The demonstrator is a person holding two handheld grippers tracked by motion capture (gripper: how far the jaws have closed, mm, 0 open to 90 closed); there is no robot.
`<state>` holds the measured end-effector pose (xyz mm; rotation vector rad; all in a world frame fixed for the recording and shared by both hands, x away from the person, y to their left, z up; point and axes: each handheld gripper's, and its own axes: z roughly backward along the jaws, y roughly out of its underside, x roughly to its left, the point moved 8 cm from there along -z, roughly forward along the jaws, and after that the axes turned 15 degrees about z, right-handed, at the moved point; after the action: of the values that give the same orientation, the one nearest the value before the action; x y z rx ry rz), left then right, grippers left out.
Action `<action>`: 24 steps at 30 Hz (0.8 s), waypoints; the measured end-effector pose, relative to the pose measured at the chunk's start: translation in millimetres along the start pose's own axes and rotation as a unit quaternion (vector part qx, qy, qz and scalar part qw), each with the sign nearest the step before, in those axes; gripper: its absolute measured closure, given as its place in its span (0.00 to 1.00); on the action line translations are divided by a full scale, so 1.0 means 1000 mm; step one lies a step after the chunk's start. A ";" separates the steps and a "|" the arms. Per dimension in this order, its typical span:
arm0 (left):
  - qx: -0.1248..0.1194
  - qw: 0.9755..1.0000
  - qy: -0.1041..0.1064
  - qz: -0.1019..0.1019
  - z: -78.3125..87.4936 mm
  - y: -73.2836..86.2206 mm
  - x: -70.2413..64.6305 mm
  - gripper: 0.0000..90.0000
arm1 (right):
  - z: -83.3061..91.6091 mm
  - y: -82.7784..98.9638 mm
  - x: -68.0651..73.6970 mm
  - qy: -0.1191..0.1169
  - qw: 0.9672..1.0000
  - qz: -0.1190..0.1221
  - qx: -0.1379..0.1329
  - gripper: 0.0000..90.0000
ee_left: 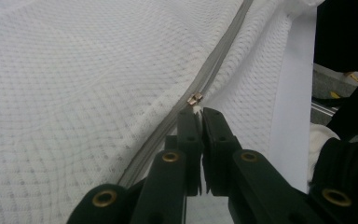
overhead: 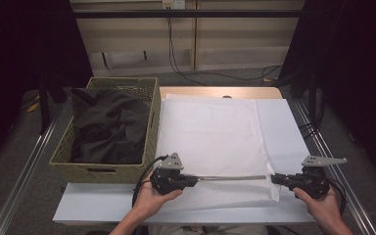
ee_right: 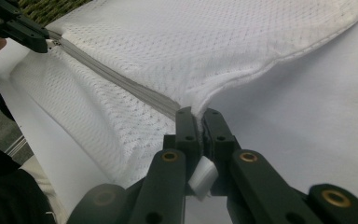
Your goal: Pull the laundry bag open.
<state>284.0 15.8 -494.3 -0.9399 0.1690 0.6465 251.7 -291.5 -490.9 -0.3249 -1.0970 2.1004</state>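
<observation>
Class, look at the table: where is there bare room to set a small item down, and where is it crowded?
Free: the white table strip right of the mesh bag, and the front-left corner below the basket. Crowded: the basket, full of dark cloth, and the bag's near edge, where both grippers hold the zipper.

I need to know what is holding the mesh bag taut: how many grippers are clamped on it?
2. The left gripper is shut on the zipper pull of the mesh bag; the right gripper is shut on the bag's corner at the zipper's other end.
</observation>
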 end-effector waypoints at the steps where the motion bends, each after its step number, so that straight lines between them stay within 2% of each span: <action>1: 0.002 1.000 -0.001 -0.001 0.001 0.000 0.000 0.96 | 0.000 0.000 0.000 -0.001 1.000 0.000 0.000 0.96; 10: 0.010 1.000 -0.002 -0.004 0.001 0.004 -0.001 0.96 | 0.000 0.000 0.001 -0.001 1.000 0.005 0.001 0.96; 13: 0.013 1.000 -0.008 -0.001 0.003 0.006 0.001 0.96 | 0.000 0.000 0.000 0.003 1.000 0.005 0.002 0.96; 16: 0.005 1.000 -0.008 0.003 0.008 0.008 0.003 0.96 | 0.002 0.000 0.000 0.003 1.000 0.001 -0.001 0.96; 24: 0.009 1.000 -0.013 0.006 0.011 0.011 0.006 0.96 | 0.003 0.001 0.000 0.006 1.000 0.003 0.001 0.96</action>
<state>281.1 31.8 -497.6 -0.9135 0.1579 0.6662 249.9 -294.0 -490.3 -0.3387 -1.0887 2.1016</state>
